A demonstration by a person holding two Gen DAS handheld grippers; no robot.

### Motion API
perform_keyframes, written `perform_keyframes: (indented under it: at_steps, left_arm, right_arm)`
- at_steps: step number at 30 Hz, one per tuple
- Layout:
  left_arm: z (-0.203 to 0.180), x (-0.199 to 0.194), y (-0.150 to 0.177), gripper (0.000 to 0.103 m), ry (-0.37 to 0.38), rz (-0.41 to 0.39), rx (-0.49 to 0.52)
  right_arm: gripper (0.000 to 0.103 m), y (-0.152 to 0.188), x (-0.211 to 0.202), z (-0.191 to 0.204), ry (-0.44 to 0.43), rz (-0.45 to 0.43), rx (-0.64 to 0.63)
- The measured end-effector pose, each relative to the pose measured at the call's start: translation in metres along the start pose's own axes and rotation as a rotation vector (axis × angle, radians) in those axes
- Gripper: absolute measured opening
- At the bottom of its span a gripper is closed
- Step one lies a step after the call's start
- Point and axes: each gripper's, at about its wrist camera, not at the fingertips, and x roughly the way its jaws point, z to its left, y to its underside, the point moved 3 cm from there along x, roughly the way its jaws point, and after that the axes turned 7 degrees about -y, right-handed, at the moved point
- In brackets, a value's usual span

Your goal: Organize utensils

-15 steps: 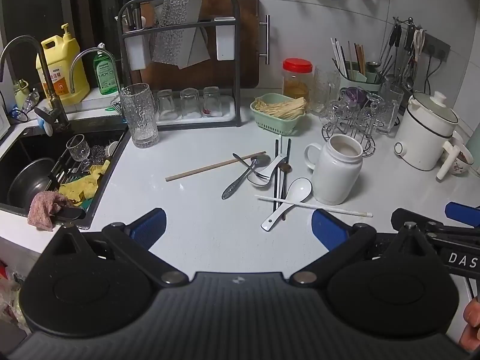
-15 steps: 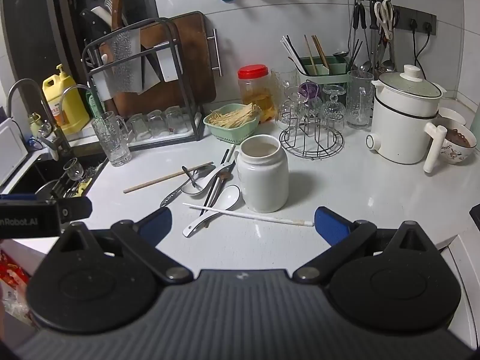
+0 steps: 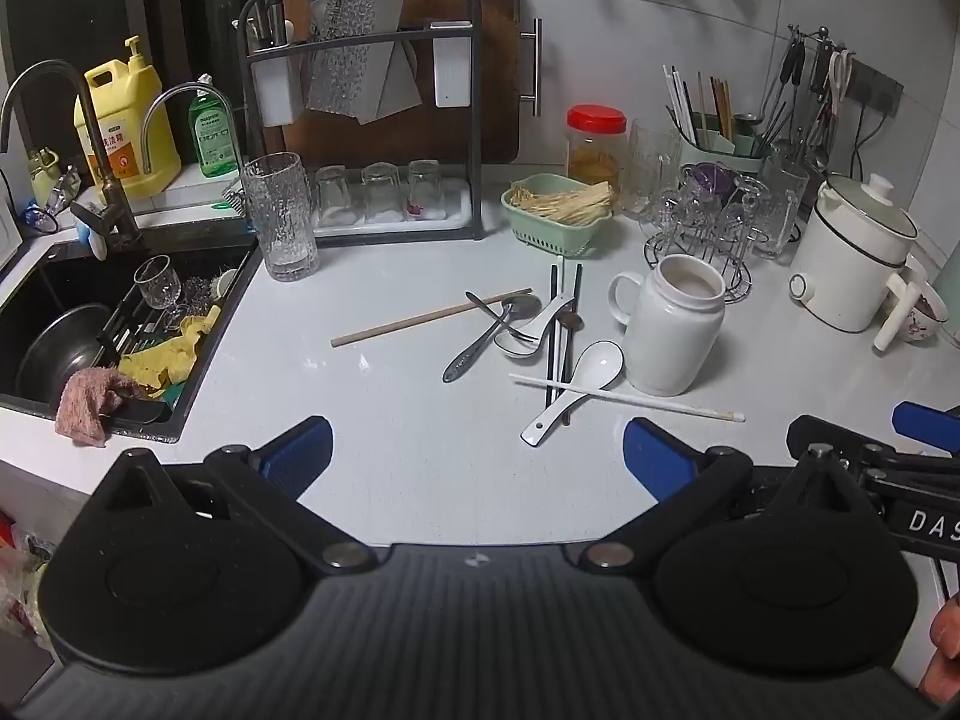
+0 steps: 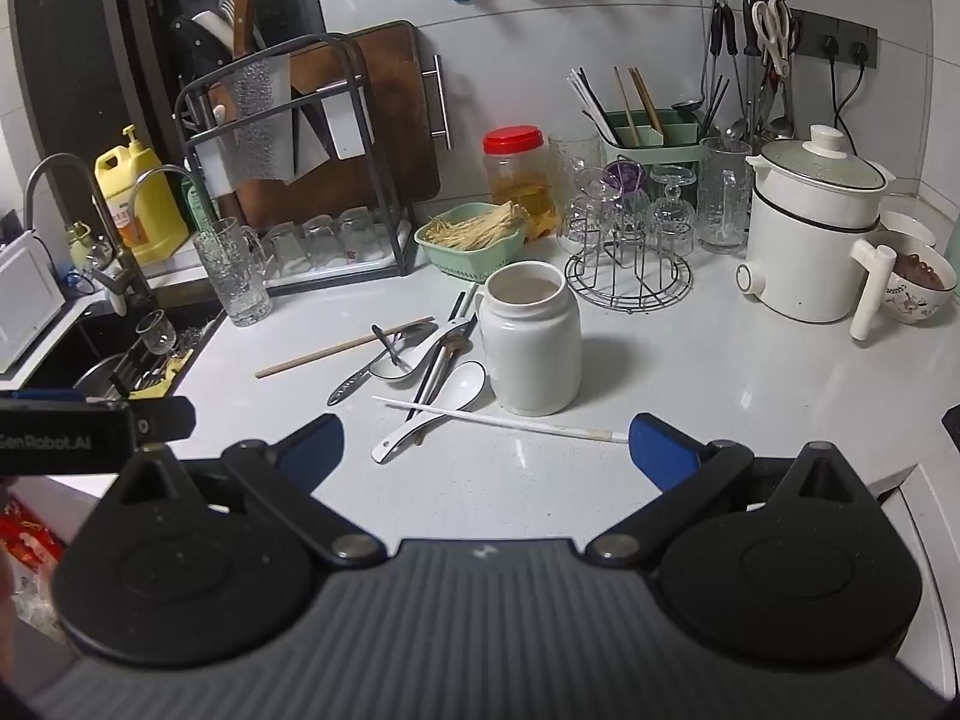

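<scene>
Both the left hand-held gripper and right hand-held gripper hover spread wide and empty near the white jar, with spoons and chopsticks scattered beside it on the table.

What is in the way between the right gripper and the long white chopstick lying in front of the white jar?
Nothing visible. The right gripper is open and empty, and only bare white countertop lies between it and the long white chopstick. The chopstick's far end rests across the white ceramic spoon, beside the white ceramic jar.

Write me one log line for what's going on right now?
stage: not started | left gripper: open, empty | right gripper: open, empty | utensils: loose on counter | white jar: upright beside them
</scene>
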Motion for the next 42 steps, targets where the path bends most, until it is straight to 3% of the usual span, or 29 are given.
perform_keyframes:
  at_steps: [42]
  left_arm:
    - [-0.0062,0.0011,0.0051,0.103,0.018,0.016,0.019]
  right_arm:
    - [0.103,0.0043,-0.0039,0.0018,-0.024,-0.015,0.008]
